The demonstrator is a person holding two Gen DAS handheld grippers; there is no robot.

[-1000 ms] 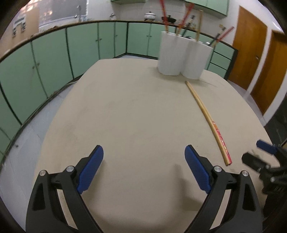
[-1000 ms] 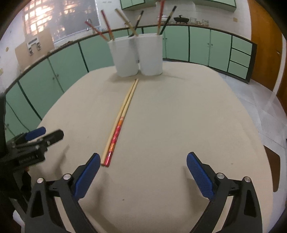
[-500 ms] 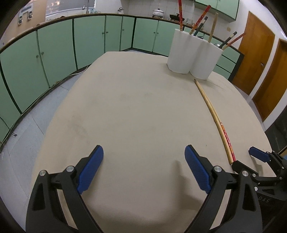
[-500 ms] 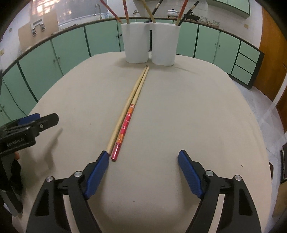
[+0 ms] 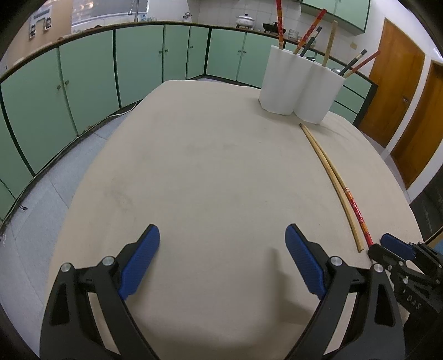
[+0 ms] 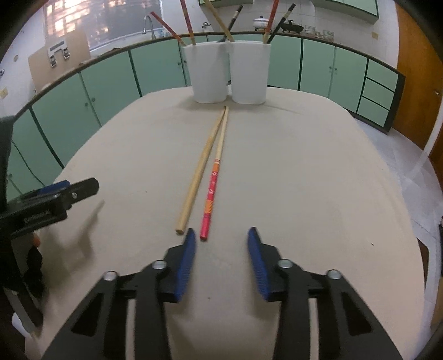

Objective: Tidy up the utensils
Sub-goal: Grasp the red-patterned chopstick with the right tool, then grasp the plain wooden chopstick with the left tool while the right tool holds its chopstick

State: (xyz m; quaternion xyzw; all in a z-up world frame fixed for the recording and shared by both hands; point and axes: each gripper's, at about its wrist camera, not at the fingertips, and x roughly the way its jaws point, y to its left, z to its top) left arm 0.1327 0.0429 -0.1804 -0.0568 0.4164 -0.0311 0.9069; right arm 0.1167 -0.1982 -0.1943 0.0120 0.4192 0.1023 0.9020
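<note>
Right gripper (image 6: 221, 235) was low over the beige table (image 6: 304, 171), pointing along two chopsticks that lay side by side. Its blue pads were part-way in and closing. Nothing sat between them: the red end of the red-handled chopstick (image 6: 211, 193) lay just ahead of the gap, near the left pad's tip, with no contact that could be made out. The left wrist view showed that same red end meeting the right gripper's black fingertip, but the edge distortion there was heavy, so contact remained uncertain.

The plain wooden chopstick (image 6: 198, 177) lay just left of the red-handled one. The two were apart at the near ends and converged until they touched at the far tips, which ended just short of the holders.

Two white holders (image 6: 229, 72) stood touching each other at the far edge of the table, upright. Several chopsticks (image 6: 188, 22) leaned out of them at different angles: red, wooden and dark ones.

Left gripper (image 5: 223, 238) hung over a bare part of the table, its pads wide apart with nothing between them. It was well to the left of the loose pair. In the right wrist view it showed at the left edge as a black body with a blue pad.

Green cabinets (image 5: 88, 91) ran behind the table; brown doors (image 5: 396, 91) stood at the right.
</note>
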